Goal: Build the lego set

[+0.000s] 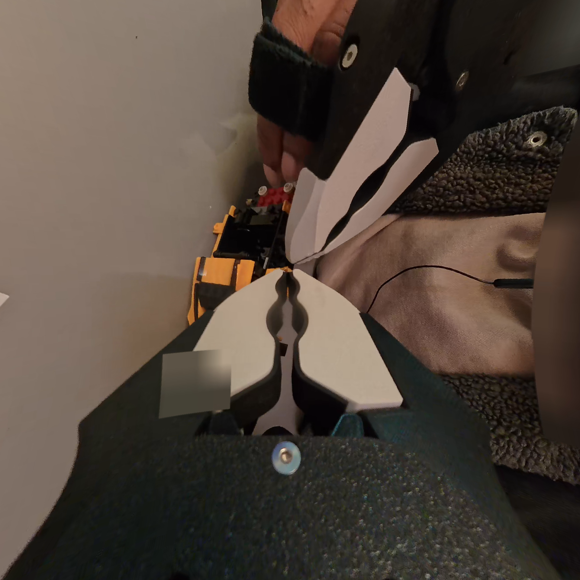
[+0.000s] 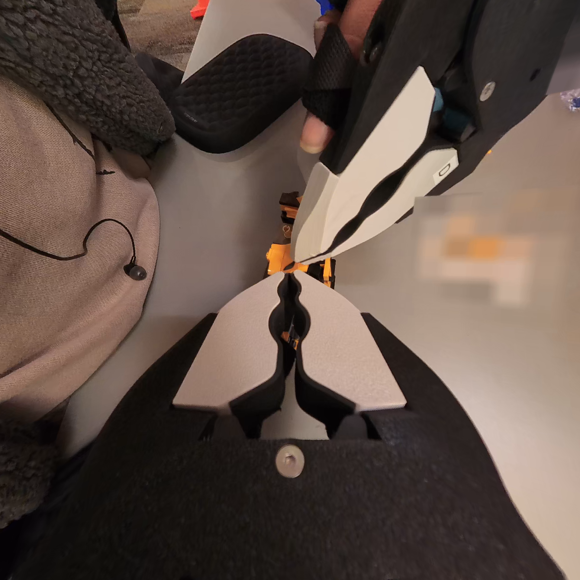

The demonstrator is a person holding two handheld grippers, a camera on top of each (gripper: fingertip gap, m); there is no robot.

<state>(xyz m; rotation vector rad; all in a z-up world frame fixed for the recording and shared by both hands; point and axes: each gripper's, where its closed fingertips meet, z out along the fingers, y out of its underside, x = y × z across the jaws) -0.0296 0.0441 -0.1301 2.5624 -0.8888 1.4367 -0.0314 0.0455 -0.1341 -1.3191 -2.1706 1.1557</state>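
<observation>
An orange and black brick-built toy car [image 1: 219, 270] lies on a grey table [image 1: 94, 188], with a red plate [image 1: 276, 197] at its far end. My left gripper [image 1: 288, 273] is shut, its tips at the car's near edge. My right gripper [image 1: 293, 262] comes in from the upper right, also shut, its tips almost touching the left one's. In the right wrist view my right gripper [image 2: 288, 274] is shut over the car [image 2: 277, 255]. The left gripper [image 2: 296, 263] points down beside it, with a small black sliver at its tips. I cannot tell whether either pinches a part.
A person's beige garment [image 1: 439, 314] with a black earphone wire [image 2: 135, 271] and dark fleece [image 2: 78, 62] lies close by. A black quilted pad [image 2: 238, 94] rests on the table [image 2: 213, 204]. A gloved hand [image 1: 282, 157] holds the right gripper. Both grippers' tips are close together, under 4 cm apart.
</observation>
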